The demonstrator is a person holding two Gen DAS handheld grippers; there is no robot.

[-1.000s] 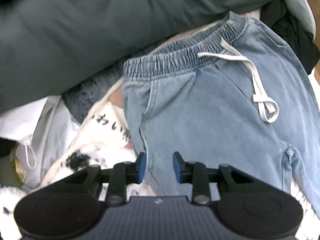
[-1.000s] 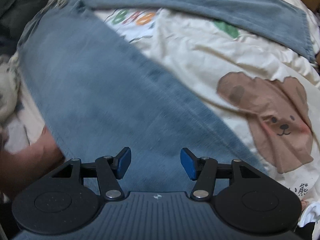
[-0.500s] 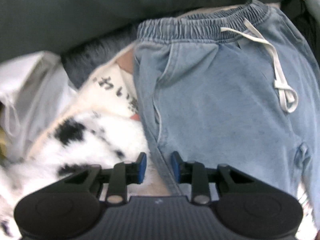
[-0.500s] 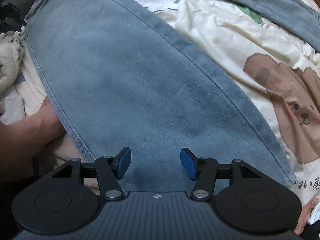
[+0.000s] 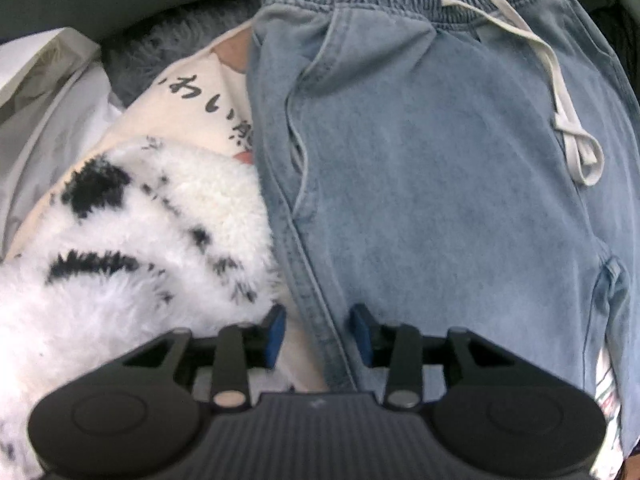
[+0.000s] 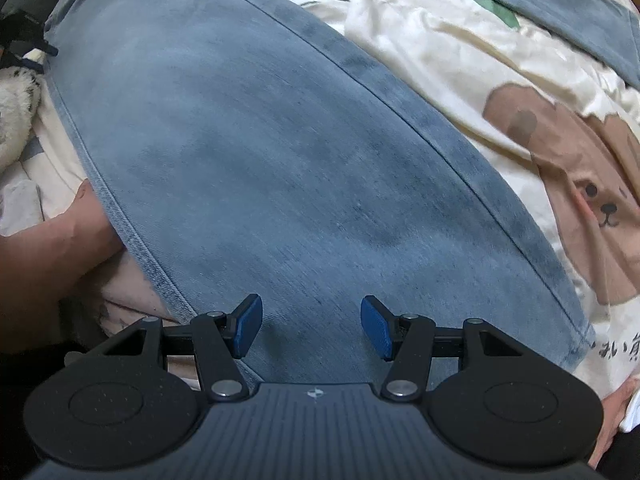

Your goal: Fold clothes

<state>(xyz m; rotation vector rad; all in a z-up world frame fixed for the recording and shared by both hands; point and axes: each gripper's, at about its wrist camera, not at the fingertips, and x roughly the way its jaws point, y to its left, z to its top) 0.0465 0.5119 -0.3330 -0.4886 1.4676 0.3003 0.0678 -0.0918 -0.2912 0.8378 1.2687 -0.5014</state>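
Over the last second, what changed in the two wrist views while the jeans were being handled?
The left gripper dropped closer to the jeans, straddling their side seam, and its jaws are opening with that edge between them, not clamped. The fluffy black-and-white fabric now fills more of that view. The right gripper sank nearer the jeans leg; jaws unchanged, open, holding nothing.

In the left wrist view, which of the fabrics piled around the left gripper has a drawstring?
The light blue denim trousers: a white drawstring hangs from their elastic waistband. The fluffy black-spotted white fabric and the cream printed sheet have none.
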